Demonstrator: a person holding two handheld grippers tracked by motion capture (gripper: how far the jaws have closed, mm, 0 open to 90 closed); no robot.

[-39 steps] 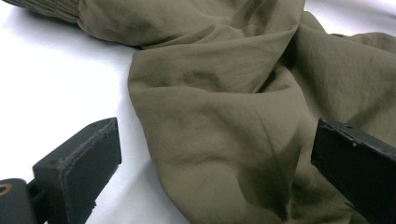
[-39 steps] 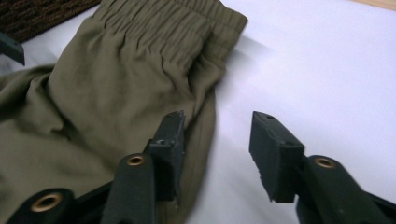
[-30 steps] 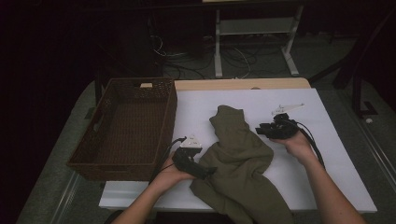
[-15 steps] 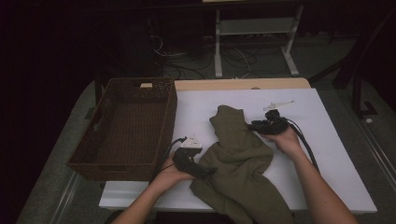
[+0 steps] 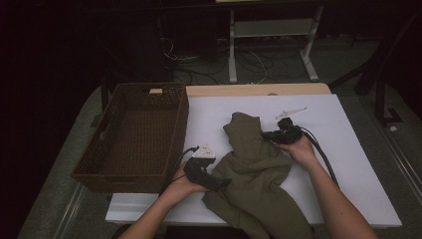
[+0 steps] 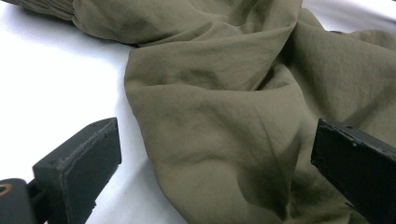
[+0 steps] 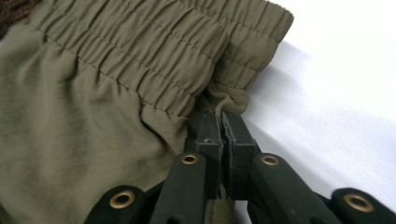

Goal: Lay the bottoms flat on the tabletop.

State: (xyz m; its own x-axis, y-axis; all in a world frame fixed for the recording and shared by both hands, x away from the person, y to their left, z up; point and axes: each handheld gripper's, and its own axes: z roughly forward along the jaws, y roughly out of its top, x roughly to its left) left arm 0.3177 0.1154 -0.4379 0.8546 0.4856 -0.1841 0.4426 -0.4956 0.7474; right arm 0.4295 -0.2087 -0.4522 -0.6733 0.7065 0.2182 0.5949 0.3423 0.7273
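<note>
An olive-green garment [image 5: 254, 167] lies crumpled on the white table [image 5: 224, 109] and hangs over its near edge. My right gripper [image 5: 266, 134] is at the garment's upper right edge. Its jaws have just been closing and now pinch a fold of the fabric. In the right gripper view the right gripper [image 7: 222, 122] is shut on the cloth just below the elastic waistband [image 7: 154, 51]. My left gripper [image 5: 221, 183] rests at the garment's left edge. In the left gripper view the left gripper [image 6: 215, 140] stands wide open with the garment [image 6: 224, 93] lying between the jaws, untouched.
A brown wicker basket [image 5: 183, 124] stands on the left part of the table, beside the left hand. A small white object [image 5: 291, 111] lies behind the right gripper. White table shows to the right of the garment. Cables and a stand are on the floor behind.
The right hand has moved left, onto the garment's upper right edge, and its jaws have closed on the fabric. The left hand has stayed where it was.
</note>
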